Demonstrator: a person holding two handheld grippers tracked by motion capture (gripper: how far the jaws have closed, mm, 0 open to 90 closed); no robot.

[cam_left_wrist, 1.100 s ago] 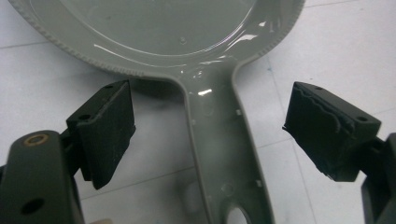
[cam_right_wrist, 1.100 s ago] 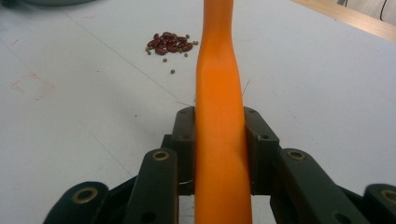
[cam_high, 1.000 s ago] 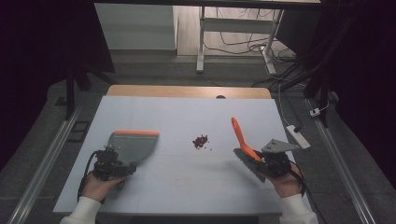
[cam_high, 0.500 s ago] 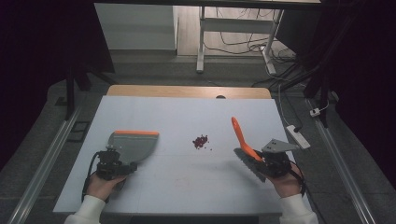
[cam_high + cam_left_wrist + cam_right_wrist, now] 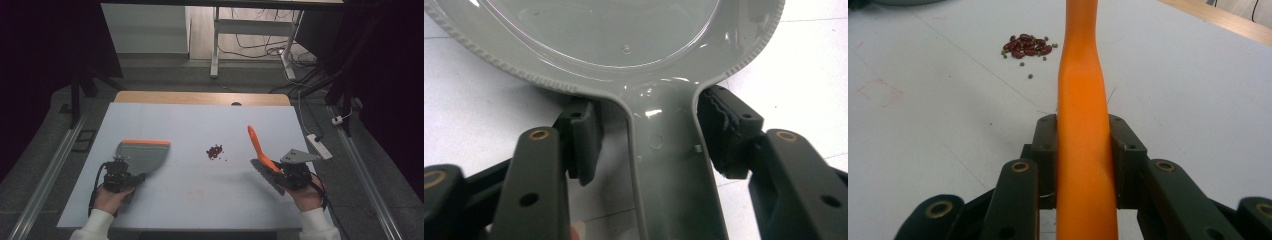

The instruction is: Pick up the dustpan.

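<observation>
Closing on the dustpan (image 5: 142, 154) handle, the left tongs (image 5: 647, 132) have not quite clamped it; right tongs (image 5: 1083, 150) grip the orange brush (image 5: 257, 146). Beans (image 5: 215, 151) wait at the pan's 3 o'clock on the table (image 5: 200, 200).

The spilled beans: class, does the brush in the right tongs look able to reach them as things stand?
Probably yes. The right tongs grip the orange-handled brush, and bare table lies between it and the beans; nothing stands in the way.
</observation>
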